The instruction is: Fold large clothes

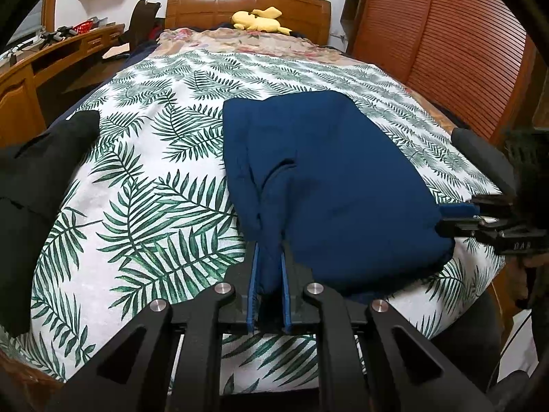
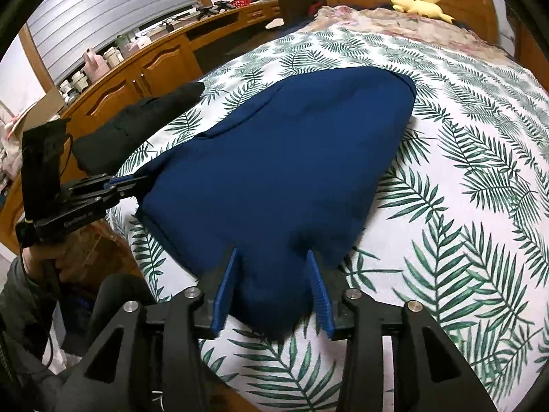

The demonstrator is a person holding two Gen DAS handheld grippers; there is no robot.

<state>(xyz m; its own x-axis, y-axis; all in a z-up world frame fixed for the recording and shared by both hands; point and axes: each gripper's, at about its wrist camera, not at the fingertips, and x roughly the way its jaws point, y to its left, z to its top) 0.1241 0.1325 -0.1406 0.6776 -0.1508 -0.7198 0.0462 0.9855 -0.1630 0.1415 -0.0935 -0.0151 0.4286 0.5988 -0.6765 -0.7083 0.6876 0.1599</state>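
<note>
Nearest our lenses, both sets of jaws meet the blue garment [image 1: 329,178] at its near edge. We see the left gripper [image 1: 268,257] with jaws pinched tight on a bunched fold of the cloth. Our right gripper [image 2: 272,257] has its jaws spread wide, the garment's near corner lying between the blue fingers [image 2: 317,288] without being clamped. We note the garment folded over on the bed [image 1: 144,178], on its leaf-print cover. Black clothing [image 1: 31,185] lies at the bed's left edge, well apart. Yellow plush toy [image 1: 257,19] sits near the headboard [image 1: 247,3].
</note>
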